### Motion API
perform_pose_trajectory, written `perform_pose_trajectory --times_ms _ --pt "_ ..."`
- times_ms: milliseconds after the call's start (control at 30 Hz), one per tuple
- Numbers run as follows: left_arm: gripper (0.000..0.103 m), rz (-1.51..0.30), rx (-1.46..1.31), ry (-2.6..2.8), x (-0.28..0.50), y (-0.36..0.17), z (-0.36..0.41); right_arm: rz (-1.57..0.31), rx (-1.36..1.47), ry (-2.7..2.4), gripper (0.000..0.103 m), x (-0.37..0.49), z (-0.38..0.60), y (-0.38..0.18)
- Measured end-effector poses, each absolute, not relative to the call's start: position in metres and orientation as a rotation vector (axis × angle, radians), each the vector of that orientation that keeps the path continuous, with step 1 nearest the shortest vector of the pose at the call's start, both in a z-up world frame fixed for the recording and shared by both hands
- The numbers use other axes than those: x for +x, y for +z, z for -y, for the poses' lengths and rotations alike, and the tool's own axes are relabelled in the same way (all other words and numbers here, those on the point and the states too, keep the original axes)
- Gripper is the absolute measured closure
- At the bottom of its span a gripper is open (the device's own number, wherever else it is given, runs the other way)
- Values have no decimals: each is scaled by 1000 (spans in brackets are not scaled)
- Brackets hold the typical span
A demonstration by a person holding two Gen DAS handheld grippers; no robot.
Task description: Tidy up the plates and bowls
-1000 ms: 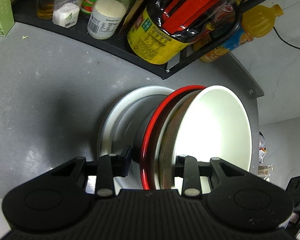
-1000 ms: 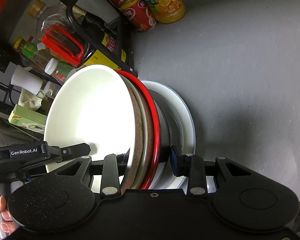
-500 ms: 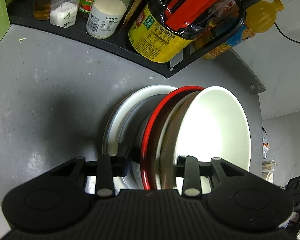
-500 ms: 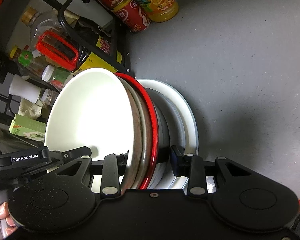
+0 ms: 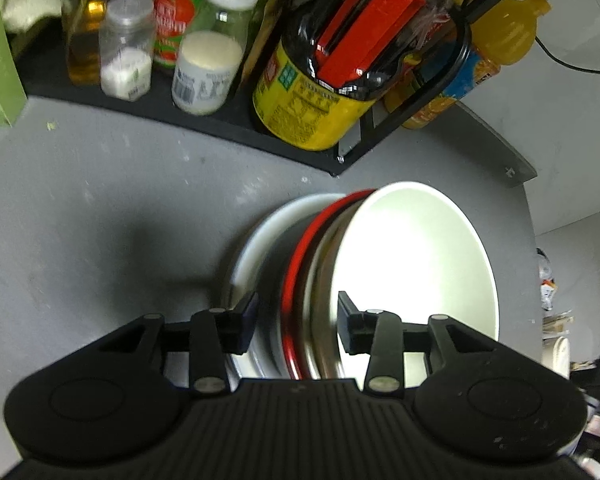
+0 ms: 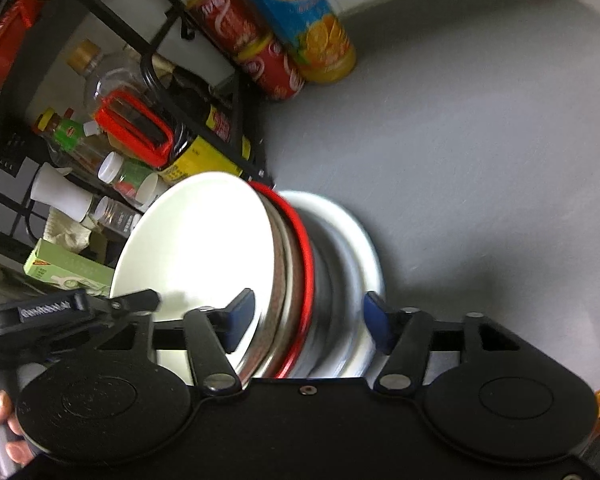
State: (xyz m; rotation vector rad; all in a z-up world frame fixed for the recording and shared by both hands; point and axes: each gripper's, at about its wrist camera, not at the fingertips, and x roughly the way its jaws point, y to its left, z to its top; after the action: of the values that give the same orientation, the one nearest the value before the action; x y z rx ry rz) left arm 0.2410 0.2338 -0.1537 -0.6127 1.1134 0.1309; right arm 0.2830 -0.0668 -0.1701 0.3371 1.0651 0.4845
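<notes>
The left hand-held gripper (image 5: pixel 297 322) stands with its jaws parted on either side of the near rims of a nested stack, one finger outside the dark underside and the other inside the glossy white ceramic bowl (image 5: pixel 414 264), with a visible gap at each pad, so it holds nothing; the right hand-held gripper (image 6: pixel 308 322) is likewise spread wide around the opposite edge of the same stack, one blue pad within the white bowl (image 6: pixel 204 248) and the other just beyond the broad white plate (image 6: pixel 364 248), neither pad clearly touching. Between bowl and plate sit a brown-rimmed bowl (image 6: pixel 278 256) and a red-rimmed dish (image 6: pixel 306 248), all nested and resting on the grey desk (image 6: pixel 480 152); the stack lies just in front of a black wire rack (image 5: pixel 428 92) crowded with bottles and jars, with an orange juice bottle (image 6: pixel 300 16) further off. By my judgement the step in hand is the setting-down of the gathered stack, both grippers opened for release; the next move calls for drawing each gripper straight back off the rims without catching them.
</notes>
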Motion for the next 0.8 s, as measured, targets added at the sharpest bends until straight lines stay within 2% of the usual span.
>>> perform_pose_trajectory --times_ms 133,167,233,333,400,467,633,800 --pt "49 -1072 -584 150 234 -140 -238 -992 290 463 22 277 74 -154" --pt "47 -1060 -580 157 232 -136 -239 -974 279 453 21 276 76 -150" --pt "36 -1039 -558 164 231 -129 -239 -942 264 435 18 275 81 -143" --pt "29 -1018 -511 178 229 -121 -238 -904 260 410 12 271 91 -132" --pt "27 -1007 -502 177 227 -116 -238 -875 249 391 11 267 98 -125" --pt "27 -1004 -498 171 224 -111 -237 -849 246 371 5 262 105 -120" --pt "26 -955 -461 168 208 -93 -227 -793 249 336 0 241 128 -109" --pt "21 -911 -434 173 183 -78 -213 -765 250 326 0 214 148 -102"
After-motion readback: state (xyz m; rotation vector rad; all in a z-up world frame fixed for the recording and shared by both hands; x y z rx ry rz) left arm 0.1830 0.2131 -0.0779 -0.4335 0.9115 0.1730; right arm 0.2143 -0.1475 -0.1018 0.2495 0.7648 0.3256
